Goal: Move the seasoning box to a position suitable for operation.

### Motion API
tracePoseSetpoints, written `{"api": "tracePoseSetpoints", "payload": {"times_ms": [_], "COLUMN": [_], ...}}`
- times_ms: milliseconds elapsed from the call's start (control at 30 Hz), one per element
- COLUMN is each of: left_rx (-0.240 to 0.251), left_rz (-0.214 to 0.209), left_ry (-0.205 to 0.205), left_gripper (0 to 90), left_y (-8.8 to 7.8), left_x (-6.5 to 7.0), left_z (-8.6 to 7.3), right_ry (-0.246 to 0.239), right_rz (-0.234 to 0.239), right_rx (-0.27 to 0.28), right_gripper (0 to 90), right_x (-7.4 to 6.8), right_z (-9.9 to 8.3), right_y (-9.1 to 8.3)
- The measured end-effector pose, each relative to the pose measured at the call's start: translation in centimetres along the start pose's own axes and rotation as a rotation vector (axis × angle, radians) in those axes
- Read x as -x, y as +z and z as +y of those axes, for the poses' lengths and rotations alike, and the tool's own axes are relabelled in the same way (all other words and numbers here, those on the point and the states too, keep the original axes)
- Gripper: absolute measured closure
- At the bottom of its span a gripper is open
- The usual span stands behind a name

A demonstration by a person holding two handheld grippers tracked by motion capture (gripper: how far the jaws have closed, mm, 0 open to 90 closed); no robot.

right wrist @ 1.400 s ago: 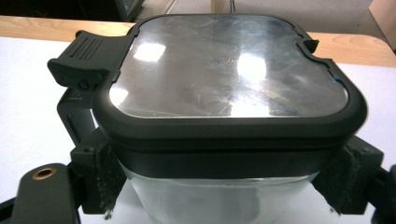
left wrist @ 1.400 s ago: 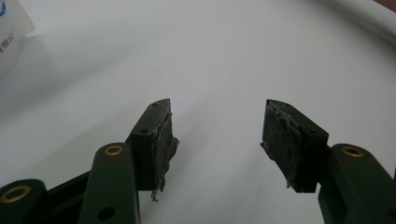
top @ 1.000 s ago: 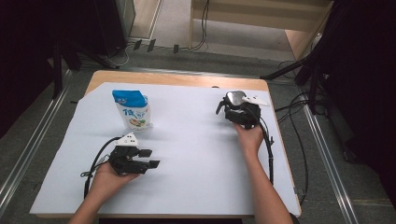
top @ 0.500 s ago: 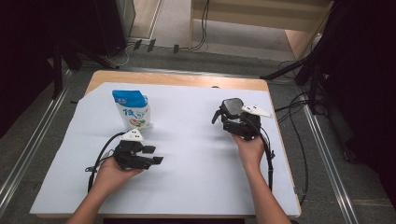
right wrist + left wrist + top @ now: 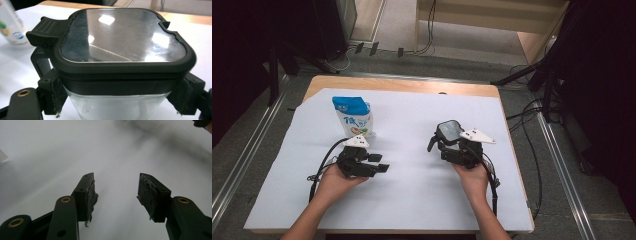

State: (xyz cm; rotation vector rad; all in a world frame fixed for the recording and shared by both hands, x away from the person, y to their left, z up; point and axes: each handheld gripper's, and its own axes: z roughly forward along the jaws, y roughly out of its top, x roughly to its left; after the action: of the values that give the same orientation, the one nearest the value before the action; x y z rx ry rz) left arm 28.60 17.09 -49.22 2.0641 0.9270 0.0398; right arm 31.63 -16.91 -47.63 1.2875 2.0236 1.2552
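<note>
My right gripper [image 5: 447, 142] clamps the clear lidded container [image 5: 123, 47] between its pads. My left gripper [image 5: 379, 164], jaws just closing on nothing, hovers over bare white sheet [image 5: 412, 200]; the milk pouch [image 5: 353, 116] stands just beyond.

The left gripper [image 5: 379, 167] lies low over the table in the left hand [image 5: 334, 181], its jaws parted with nothing between them after just closing a little. The right gripper [image 5: 447, 145], held in the right hand [image 5: 472, 175], has its pads [image 5: 56, 96] clamped on what seems a lidded clear container [image 5: 122, 50].
</note>
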Motion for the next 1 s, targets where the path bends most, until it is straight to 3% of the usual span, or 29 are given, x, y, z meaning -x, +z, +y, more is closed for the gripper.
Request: {"api": "tracePoseSetpoints", "payload": {"times_ms": [300, 600, 833, 1000], "left_rx": [-0.009, 0.007, 0.007, 0.006], "left_rz": [0.012, 0.024, 0.033, 0.03], "left_ry": [0.009, -0.009, -0.013, -0.011], "left_gripper": [48.8, 48.9, 48.8, 48.8], "left_y": [0.2, -0.4, -0.8, -0.7], "left_x": [-0.4, -0.6, -0.7, -0.6], "left_z": [0.2, -0.1, -0.3, -0.4], "right_ry": [-0.036, -0.089, -0.127, -0.122], "right_rz": [0.07, 0.141, 0.142, 0.147], "right_rx": [-0.022, -0.051, -0.058, -0.063], "right_gripper": [16.4, 16.4, 16.3, 16.0], "right_x": [-2.8, -5.6, -6.4, -6.2], "right_z": [-0.9, -1.9, -2.5, -3.0], "right_y": [1.0, 2.9, 3.5, 3.2]}}
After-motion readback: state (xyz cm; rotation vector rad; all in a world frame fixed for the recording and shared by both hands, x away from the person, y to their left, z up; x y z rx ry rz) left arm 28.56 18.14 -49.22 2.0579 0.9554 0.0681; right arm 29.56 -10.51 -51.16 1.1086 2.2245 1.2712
